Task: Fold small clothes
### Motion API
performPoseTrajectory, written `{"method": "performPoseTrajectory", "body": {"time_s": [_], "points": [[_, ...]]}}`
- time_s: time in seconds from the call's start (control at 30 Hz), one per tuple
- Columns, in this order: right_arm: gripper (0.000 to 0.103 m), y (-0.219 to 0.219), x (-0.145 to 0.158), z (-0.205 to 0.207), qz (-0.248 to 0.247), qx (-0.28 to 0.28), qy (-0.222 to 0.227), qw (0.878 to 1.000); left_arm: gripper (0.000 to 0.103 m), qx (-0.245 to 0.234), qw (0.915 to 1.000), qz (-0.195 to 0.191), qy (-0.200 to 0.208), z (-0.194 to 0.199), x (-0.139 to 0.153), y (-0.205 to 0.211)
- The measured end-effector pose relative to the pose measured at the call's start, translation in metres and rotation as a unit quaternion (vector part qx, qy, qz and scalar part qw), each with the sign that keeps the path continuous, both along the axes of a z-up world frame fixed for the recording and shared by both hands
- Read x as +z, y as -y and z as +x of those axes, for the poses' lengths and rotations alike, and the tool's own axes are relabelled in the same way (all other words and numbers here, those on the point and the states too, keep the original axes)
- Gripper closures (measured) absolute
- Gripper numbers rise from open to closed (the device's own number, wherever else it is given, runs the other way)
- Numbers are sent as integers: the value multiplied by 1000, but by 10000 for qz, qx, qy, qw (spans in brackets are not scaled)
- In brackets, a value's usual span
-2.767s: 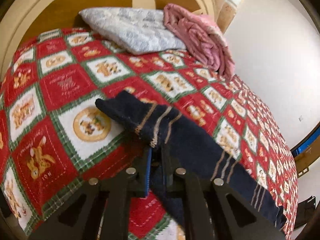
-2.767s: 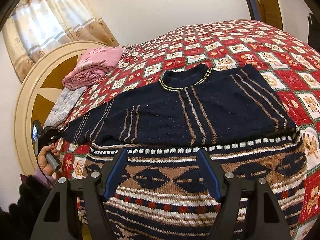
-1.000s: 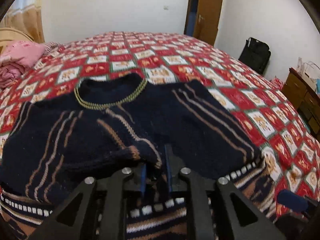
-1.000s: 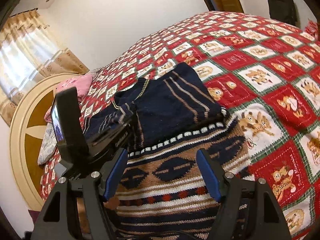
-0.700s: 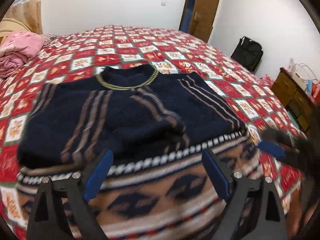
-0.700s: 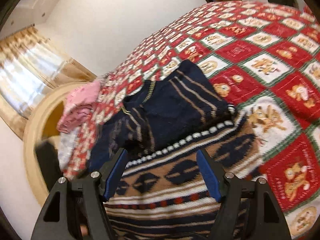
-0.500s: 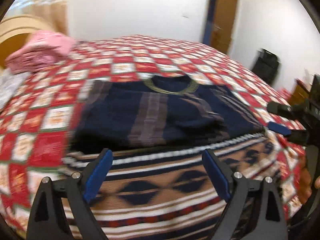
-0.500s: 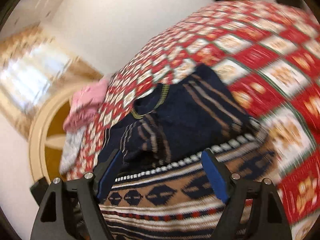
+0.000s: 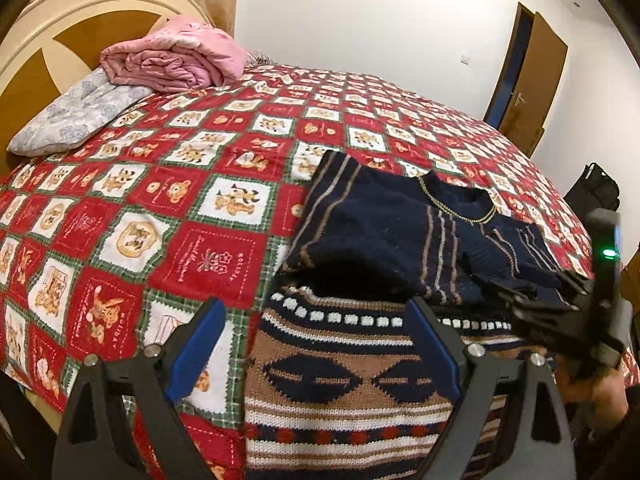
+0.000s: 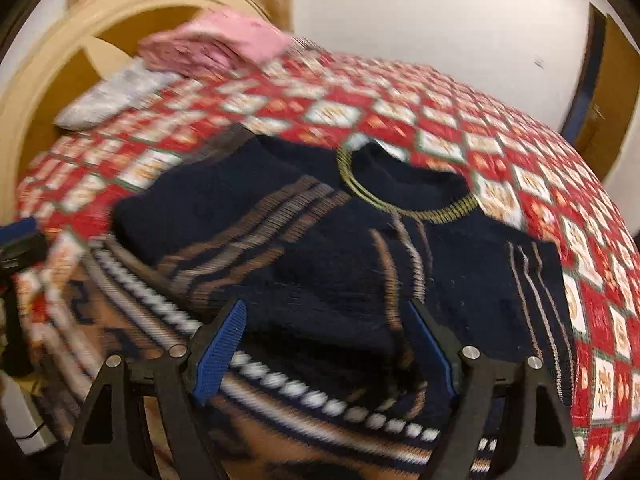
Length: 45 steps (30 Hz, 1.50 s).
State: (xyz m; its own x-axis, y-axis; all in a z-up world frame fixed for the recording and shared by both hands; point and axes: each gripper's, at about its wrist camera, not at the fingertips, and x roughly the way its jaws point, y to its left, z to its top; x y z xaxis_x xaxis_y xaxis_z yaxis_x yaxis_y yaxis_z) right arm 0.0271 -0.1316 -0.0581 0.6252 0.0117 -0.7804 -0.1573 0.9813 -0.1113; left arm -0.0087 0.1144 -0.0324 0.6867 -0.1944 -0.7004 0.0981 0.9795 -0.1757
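A navy sweater (image 9: 400,236) with tan stripes, a yellow-trimmed collar and a brown patterned hem (image 9: 340,376) lies on the red patchwork bedspread (image 9: 160,200). One sleeve is folded in over its chest. My left gripper (image 9: 316,340) is open and empty, hovering over the hem at the near bed edge. My right gripper (image 10: 328,344) is open, its fingers on either side of the folded sleeve (image 10: 332,280) just above the hem band. The right gripper also shows at the right edge of the left wrist view (image 9: 560,304). The right wrist view is motion-blurred.
A rolled pink blanket (image 9: 172,60) and a grey pillow (image 9: 76,116) lie against the round headboard (image 9: 36,48). A brown door (image 9: 532,80) and a black bag (image 9: 596,192) stand at the far right. The bed edge is near.
My left gripper let go of the sleeve after carrying it across the chest, opened, and pulled back to the left. My right gripper swung over the sweater toward the folded sleeve.
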Motion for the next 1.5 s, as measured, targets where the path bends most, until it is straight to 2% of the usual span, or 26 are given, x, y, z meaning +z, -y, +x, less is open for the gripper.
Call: {"method": "performPoseTrajectory", "body": {"time_s": [0.03,0.07,0.13,0.2,0.27,0.3,0.37,0.43,0.5,0.53,0.6,0.63,0.67,0.7,0.77,0.9,1.0,1.03,1.07,1.17,1.27,1.4,1.5], "points": [[57,7,-4,3,161,-51,-160,9997,10,-12,10000,-1,-3,0,0,-1],[67,17,-5,6,497,-139,-297,9982,10,-20,10000,4,1,0,0,0],[76,44,4,4,1077,-380,-253,9931,10,-22,10000,16,14,1,0,0],[76,83,18,-3,1828,-816,10,9798,10,-37,10000,-7,0,4,-1,2],[76,128,23,-16,2714,-1299,265,9533,10,-76,10000,-10,-10,6,-2,7],[76,151,20,-24,2926,-1621,355,9417,10,-93,10000,9,-10,7,-3,9],[76,183,12,-38,2985,-2100,434,9300,10,-166,9998,104,1,8,-4,16],[76,205,2,-50,2952,-2444,296,9232,10,-209,9995,223,28,11,-4,23],[76,216,-5,-61,3086,-2544,196,9163,10,-275,9992,297,35,14,-4,29],[75,215,-5,-63,3116,-2496,166,9167,10,-303,9990,334,46,16,-3,32],[63,205,7,-58,2848,-2332,147,9297,10,-319,9985,438,106,22,2,38],[45,200,12,-54,2763,-2213,213,9350,10,-321,9983,471,139,25,4,41],[31,195,19,-51,2666,-2066,361,9407,10,-345,9980,503,189,29,9,44],[27,188,26,-46,2488,-1920,548,9478,10,-354,9977,537,225,33,12,46],[27,178,32,-36,2071,-1756,676,9600,10,-297,9971,660,246,40,15,50],[28,161,7,0,1359,-1720,136,9756,10,-123,9973,688,203,51,18,48],[48,145,-5,6,828,-1609,55,9835,10,-46,9979,617,180,54,17,43],[77,137,-7,6,756,-1409,-18,9871,10,-32,9980,612,174,55,17,42],[87,135,-9,4,761,-1327,-110,9882,10,-13,9980,612,164,58,16,41],[92,138,-3,-2,735,-1253,-14,9894,10,41,9983,569,111,63,14,40],[93,148,20,-4,718,-1224,318,9894,10,61,9985,523,140,70,16,41],[93,151,44,4,130,-1131,620,9916,10,157,9977,623,223,79,19,47],[93,155,33,16,-157,-1084,444,9930,10,198,9973,666,242,87,15,54]]}}
